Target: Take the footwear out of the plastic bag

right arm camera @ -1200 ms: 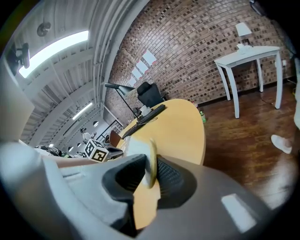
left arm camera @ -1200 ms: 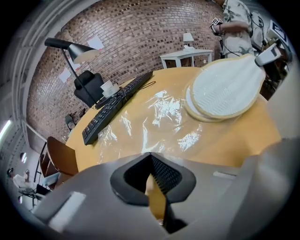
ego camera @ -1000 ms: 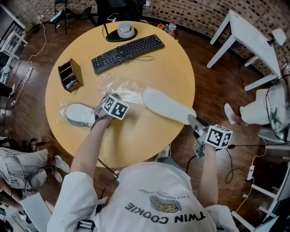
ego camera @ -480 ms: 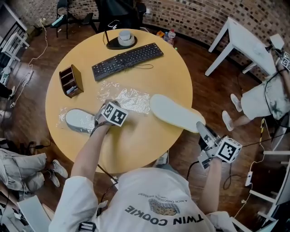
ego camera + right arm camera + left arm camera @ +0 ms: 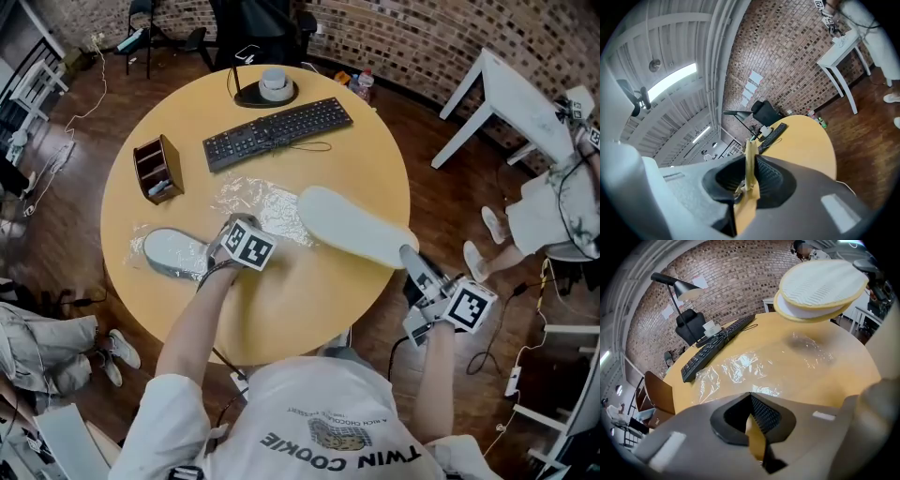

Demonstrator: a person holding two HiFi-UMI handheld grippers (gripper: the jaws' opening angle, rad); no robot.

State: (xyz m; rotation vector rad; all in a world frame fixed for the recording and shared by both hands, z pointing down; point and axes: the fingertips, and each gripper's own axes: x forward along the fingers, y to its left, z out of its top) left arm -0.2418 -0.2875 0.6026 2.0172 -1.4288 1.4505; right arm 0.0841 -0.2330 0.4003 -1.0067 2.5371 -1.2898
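The white slipper (image 5: 352, 225) (image 5: 820, 287) (image 5: 751, 159) is hanging sole-up above the right side of the table (image 5: 309, 300), outside the plastic bag (image 5: 267, 202) (image 5: 754, 369). The right gripper (image 5: 411, 259) (image 5: 749, 185) is clamping its near end. The bag is lying flat mid-table. The left gripper (image 5: 225, 244) (image 5: 757, 437) is resting at the bag's near edge, jaws drawn together; pinched film cannot be confirmed. A gray slipper (image 5: 173, 253) is lying just left of it, with clear film around it.

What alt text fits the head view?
From above, the right gripper holds a white slipper sole up over a round table; the left gripper sits by a second slipper in clear plastic. A keyboard lies behind.
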